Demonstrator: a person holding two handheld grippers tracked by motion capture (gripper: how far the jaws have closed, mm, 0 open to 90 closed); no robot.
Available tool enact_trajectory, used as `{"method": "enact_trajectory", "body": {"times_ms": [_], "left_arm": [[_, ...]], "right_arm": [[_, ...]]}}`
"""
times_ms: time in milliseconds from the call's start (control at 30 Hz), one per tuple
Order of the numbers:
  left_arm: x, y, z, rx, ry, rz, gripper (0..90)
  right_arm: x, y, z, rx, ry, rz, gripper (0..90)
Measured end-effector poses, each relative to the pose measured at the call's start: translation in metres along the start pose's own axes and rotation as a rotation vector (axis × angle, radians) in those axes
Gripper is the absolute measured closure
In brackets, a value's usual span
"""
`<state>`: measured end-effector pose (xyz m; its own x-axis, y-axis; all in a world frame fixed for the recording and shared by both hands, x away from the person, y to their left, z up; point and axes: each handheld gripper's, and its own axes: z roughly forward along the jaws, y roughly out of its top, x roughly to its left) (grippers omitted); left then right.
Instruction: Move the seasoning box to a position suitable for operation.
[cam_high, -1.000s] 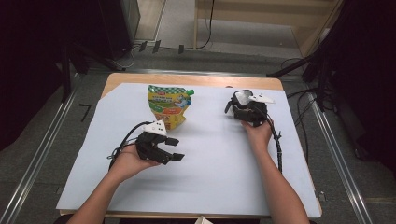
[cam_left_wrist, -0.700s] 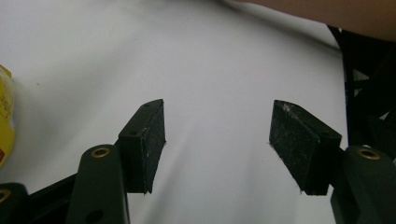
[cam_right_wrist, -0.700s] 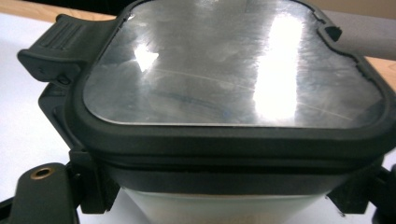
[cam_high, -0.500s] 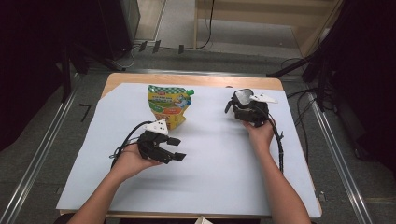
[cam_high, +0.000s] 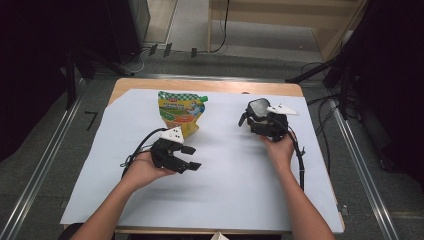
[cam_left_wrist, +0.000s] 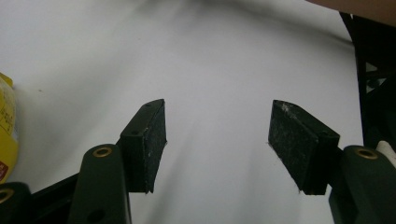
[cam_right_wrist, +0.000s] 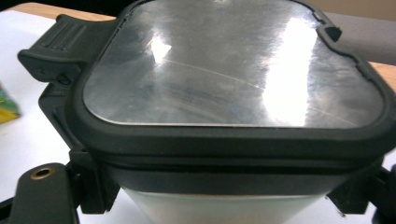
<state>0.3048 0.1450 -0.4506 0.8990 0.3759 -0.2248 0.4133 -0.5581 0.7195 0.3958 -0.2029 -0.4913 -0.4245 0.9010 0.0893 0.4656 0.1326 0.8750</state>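
Note:
My right gripper (cam_high: 261, 120) is shut on a square container (cam_high: 258, 107) with a black-rimmed lid and a shiny top, held just above the white sheet at the right. In the right gripper view the container (cam_right_wrist: 233, 84) sits between the jaws, its lid towards the camera. My left gripper (cam_high: 195, 157) hovers low over the sheet left of centre, open, pointing right with nothing between its pads (cam_left_wrist: 149, 140). A yellow and green pouch (cam_high: 181, 112) lies flat beyond the left gripper; its edge (cam_left_wrist: 5, 135) appears at the left of the left gripper view.
A white sheet (cam_high: 235, 195) covers the wooden table (cam_high: 200, 84). Bare sheet lies between the two grippers and towards the near edge. Metal rails (cam_high: 45, 165) run along the floor on both sides, and cables (cam_high: 300, 160) trail from the right gripper.
The right gripper with the container has shifted slightly. The left gripper stays open in about the same spot.

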Motion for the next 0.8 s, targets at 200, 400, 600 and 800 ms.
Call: {"method": "enact_trajectory", "body": {"times_ms": [200,400,600,800], "left_arm": [[0.006,0.003,0.001,0.003,0.001,-0.006,41.2],[0.009,0.006,0.003,0.006,-0.003,-0.011,42.7],[0.008,0.009,0.008,0.025,-0.001,0.007,43.4],[0.009,0.009,0.009,0.035,0.004,0.019,43.5]], "right_arm": [[0.012,-0.004,-0.014,0.012,0.041,-0.005,15.6],[0.023,-0.014,-0.030,0.038,0.067,-0.020,15.6],[0.033,-0.020,-0.042,0.040,0.086,-0.025,15.6],[0.045,-0.023,-0.052,0.034,0.112,-0.023,15.6]]}}
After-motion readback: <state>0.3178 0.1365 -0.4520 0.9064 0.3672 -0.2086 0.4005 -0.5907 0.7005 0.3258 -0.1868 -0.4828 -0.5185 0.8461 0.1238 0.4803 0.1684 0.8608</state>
